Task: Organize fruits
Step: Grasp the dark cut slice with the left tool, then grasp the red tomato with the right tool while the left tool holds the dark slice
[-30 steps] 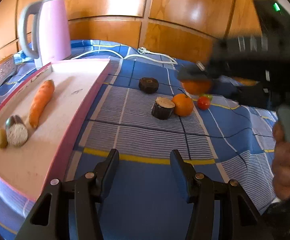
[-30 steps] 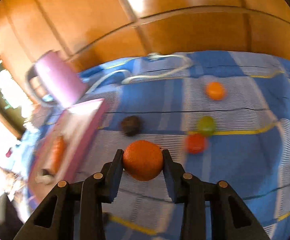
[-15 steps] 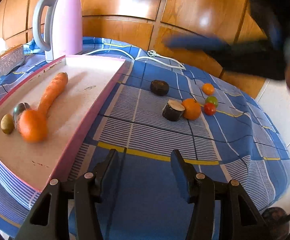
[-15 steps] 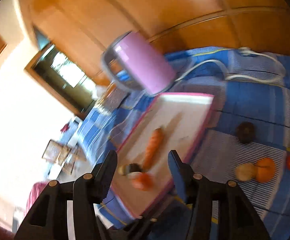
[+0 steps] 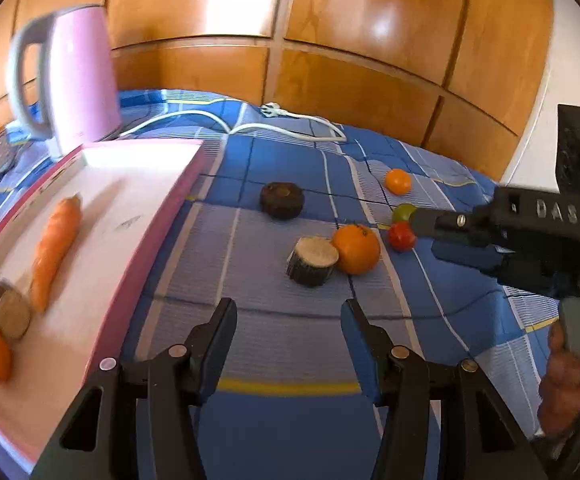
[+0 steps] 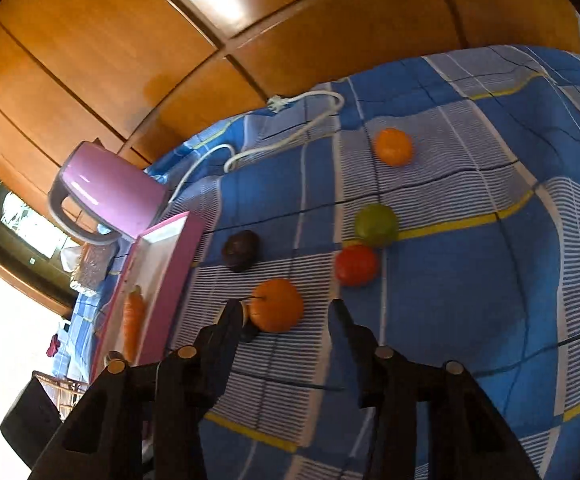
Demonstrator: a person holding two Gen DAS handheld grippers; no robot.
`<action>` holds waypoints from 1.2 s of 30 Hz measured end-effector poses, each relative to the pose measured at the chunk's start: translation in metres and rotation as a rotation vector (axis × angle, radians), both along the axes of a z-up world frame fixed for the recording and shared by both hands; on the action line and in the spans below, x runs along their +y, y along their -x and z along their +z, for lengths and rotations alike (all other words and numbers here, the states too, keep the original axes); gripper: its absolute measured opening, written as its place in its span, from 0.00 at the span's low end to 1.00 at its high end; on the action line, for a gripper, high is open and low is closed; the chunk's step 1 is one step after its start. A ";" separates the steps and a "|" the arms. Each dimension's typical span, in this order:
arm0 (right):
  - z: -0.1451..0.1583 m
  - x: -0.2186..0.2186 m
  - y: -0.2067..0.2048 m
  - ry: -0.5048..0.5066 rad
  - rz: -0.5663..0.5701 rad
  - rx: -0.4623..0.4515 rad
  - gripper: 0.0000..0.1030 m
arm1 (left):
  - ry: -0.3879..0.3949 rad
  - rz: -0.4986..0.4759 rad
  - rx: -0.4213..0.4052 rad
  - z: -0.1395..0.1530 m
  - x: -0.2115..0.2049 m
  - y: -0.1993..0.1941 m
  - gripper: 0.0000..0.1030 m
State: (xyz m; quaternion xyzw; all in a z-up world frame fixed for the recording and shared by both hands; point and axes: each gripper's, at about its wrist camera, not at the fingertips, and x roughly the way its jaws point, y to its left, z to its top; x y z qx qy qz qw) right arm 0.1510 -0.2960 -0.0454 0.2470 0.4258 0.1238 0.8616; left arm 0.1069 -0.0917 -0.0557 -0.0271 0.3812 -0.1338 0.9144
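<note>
1 orange [image 6: 276,305] just beyond right gripper [image 6: 286,312].

— What covers the tabletop [image 5: 290,420]?

— A blue checked cloth [image 6: 470,300] with white and yellow stripes, wrinkled in places.

— And lying straight on it?

— At the left a pink-rimmed tray [image 5: 162,236], with a pink kettle [image 5: 78,76] behind its far end. A white cord [image 5: 290,130] with a plug curls along the far edge.

— Any fruit on the cloth?

— A large orange [image 5: 356,248] touching a cut, dark-skinned piece with a pale face [image 5: 313,262]. A dark round piece [image 5: 282,199] sits farther back. To the right a red tomato [image 6: 356,265] and a green one [image 6: 376,225] lie just beside each other, and a small orange fruit [image 6: 393,147] rests apart, nearer the wall.
</note>
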 end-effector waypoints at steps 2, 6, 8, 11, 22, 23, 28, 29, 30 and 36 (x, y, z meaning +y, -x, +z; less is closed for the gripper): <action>-0.002 0.004 0.000 0.021 0.012 -0.003 0.41 | 0.004 -0.003 0.009 0.000 -0.003 -0.010 0.53; -0.007 0.008 -0.001 0.026 0.010 -0.012 0.40 | -0.029 -0.044 0.016 -0.003 -0.016 -0.029 0.53; -0.012 0.002 0.002 0.012 -0.001 -0.018 0.40 | -0.037 -0.068 0.024 -0.006 -0.022 -0.036 0.53; -0.018 -0.001 0.004 -0.013 -0.009 -0.019 0.40 | -0.033 -0.070 0.024 -0.008 -0.025 -0.045 0.53; -0.023 -0.015 0.000 0.056 -0.126 -0.024 0.40 | 0.011 -0.076 -0.003 -0.012 -0.020 -0.036 0.32; -0.023 -0.014 -0.004 0.082 -0.133 -0.019 0.40 | 0.009 -0.076 -0.013 -0.012 -0.020 -0.034 0.32; -0.024 -0.005 -0.019 0.183 -0.129 -0.013 0.40 | 0.017 -0.075 -0.003 -0.015 -0.021 -0.039 0.34; -0.026 -0.003 -0.023 0.207 -0.134 -0.011 0.40 | 0.008 -0.071 0.022 -0.019 -0.021 -0.043 0.31; -0.027 -0.001 -0.026 0.229 -0.140 -0.014 0.40 | 0.005 -0.067 0.027 -0.021 -0.021 -0.045 0.31; -0.034 0.011 -0.032 0.328 -0.122 -0.036 0.30 | 0.017 -0.066 0.019 -0.024 -0.019 -0.047 0.31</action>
